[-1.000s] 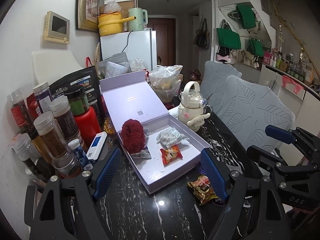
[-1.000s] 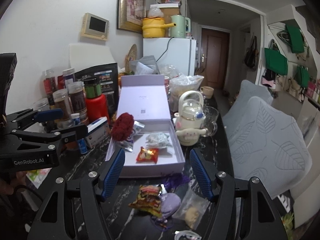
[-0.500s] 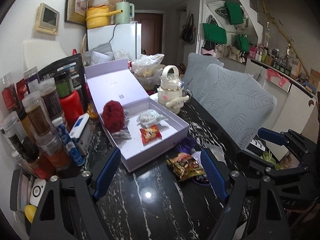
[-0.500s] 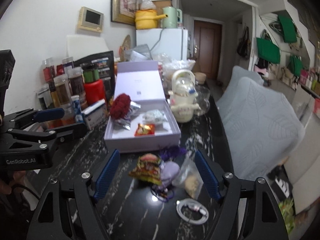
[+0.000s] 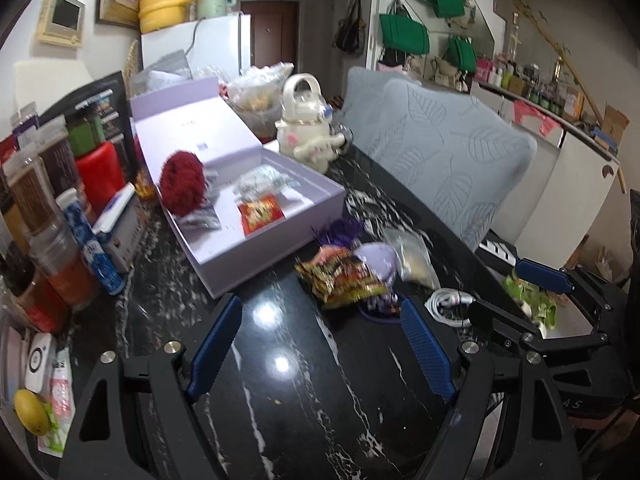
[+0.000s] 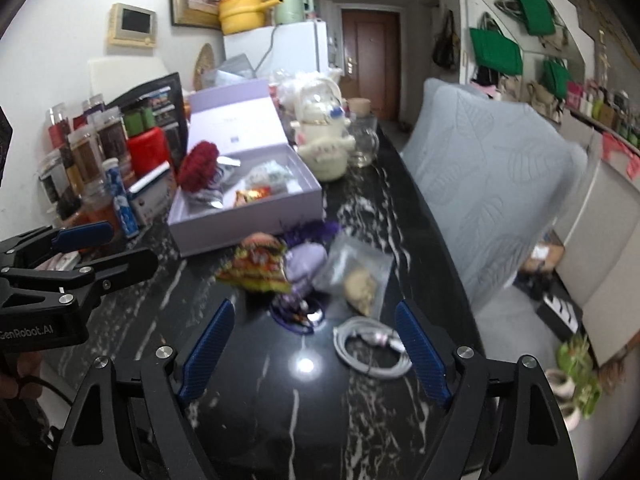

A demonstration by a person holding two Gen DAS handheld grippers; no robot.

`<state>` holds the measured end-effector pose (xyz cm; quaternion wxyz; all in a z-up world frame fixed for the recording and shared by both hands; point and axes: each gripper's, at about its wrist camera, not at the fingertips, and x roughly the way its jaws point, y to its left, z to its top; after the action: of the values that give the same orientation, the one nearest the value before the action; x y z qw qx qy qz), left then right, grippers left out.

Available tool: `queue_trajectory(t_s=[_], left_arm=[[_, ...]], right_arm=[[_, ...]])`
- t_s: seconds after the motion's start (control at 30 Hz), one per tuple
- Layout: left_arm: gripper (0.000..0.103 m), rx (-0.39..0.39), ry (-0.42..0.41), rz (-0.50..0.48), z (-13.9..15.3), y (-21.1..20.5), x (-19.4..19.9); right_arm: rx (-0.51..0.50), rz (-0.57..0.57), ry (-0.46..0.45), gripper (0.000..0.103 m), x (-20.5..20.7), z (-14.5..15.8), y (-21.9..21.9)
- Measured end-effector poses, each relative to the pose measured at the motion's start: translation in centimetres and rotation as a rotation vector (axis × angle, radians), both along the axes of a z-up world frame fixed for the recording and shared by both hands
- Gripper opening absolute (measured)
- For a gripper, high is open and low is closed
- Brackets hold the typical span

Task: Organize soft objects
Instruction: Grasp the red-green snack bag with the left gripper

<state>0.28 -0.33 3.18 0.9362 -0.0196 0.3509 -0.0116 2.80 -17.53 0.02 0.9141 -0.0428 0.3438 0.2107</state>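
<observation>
Both pulled back | left hand-held gripper [image 6: 72,248] reads "GenRobot.AI"

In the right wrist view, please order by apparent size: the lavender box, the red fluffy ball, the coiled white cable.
1. lavender box, clearly largest.
2. and 3. coiled white cable and red fluffy ball look similar; the cable is nearer the camera, so I leave them unranked.
</observation>
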Motion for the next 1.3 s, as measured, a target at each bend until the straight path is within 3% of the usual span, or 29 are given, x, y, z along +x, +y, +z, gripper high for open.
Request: queue_trajectory(t_s=[0.13, 0.4, 0.67, 1.0, 1.07, 1.3], left_arm=[[0.082, -0.005, 0.048, -0.015, -1.8, -0.7, 0.4], [0.082, -0.078, 0.148, -0.052, -5.1, -1.2, 1.7], [0.082, -0.093, 0.166, -0.031, -6.1, -0.6, 3.1], [0.082, -0.102, 0.16, -0.016, -5.8, -0.1, 5.7], [0.082, -0.094, 0.149, -0.028, -5.6, -0.4, 6.4], [0.082, -0.085, 0.156, -0.037, -6.1, -1.3, 9.7]], right_arm=[[-0.041, -0.054, 0.013, 0.084, -0.2, -1.9, -0.7], [0.005, -0.119, 0.166, 0.084, 1.2, -6.4, -2.4], [0.011, -0.185, 0.215, 0.084, 4.0, -8.8, -2.9], [-0.025, -0.183, 0.156, 0.084, 5.8, -9.1, -2.3], [-0.044, -0.174, 0.141, 0.077, 6.0, -9.2, -2.4], [-0.047, -0.15, 0.129, 0.076, 6.7, -9.3, -3.5]])
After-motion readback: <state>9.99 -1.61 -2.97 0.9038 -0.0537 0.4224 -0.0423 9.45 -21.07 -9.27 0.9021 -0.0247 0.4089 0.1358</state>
